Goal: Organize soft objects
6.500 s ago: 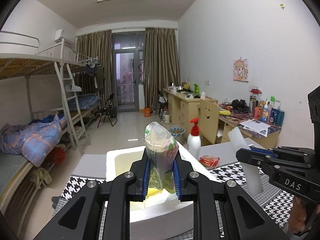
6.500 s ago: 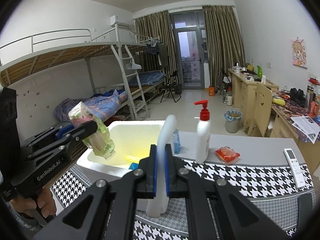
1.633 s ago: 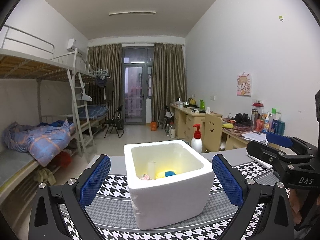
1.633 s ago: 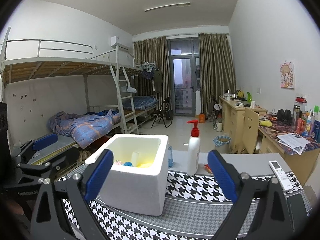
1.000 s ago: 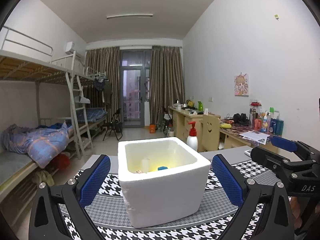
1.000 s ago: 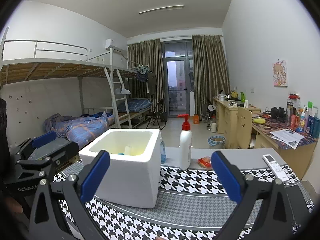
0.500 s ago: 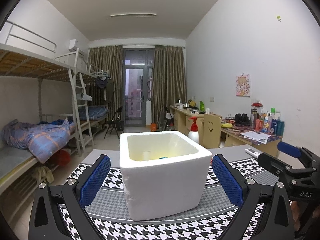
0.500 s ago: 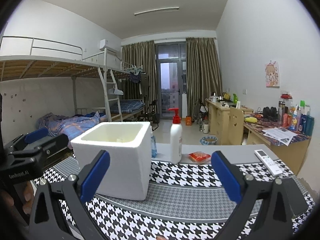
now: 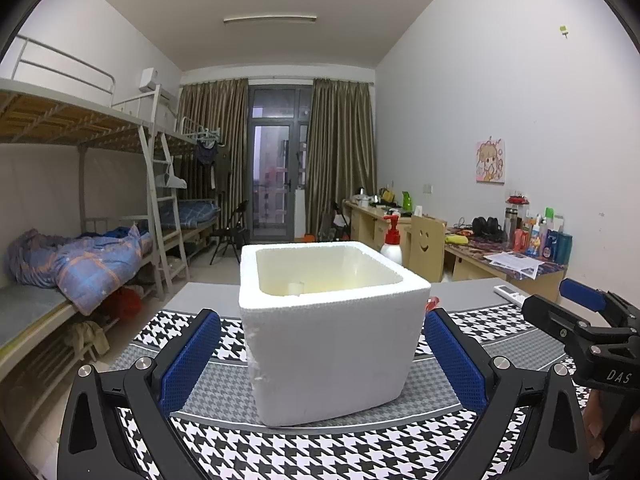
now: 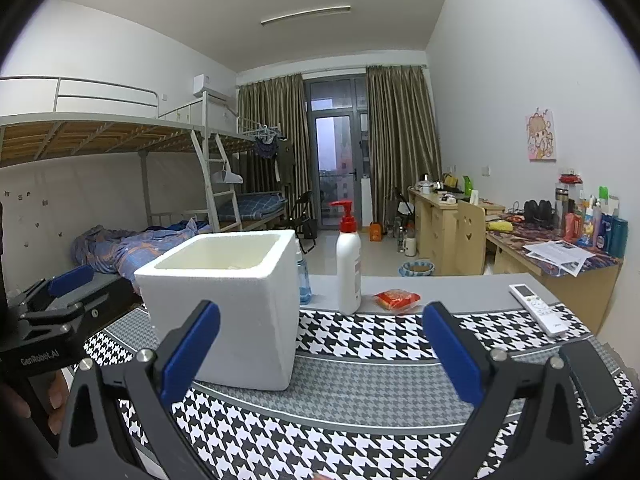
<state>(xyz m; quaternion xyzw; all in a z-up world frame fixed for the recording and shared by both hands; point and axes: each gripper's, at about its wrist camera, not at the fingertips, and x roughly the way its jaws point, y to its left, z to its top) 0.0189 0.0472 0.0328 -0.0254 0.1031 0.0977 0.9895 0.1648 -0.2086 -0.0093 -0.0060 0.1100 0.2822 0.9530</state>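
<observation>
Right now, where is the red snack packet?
In the right wrist view, the red snack packet lies on the table just right of the pump bottle.

A white pump bottle (image 10: 349,264) is standing on the desk (image 10: 460,286), far ahead between the fingers. A remote (image 10: 538,310) is lying past the right finger. A phone (image 10: 590,376) is lying beside it.

L: black two-finger left gripper with blue pads (image 9: 322,354), jaws spread wide, empty, level, pointing 12 o'clock | R: black two-finger right gripper with blue pads (image 10: 320,350), jaws spread wide, empty, level, at 3 o'clock of left
</observation>
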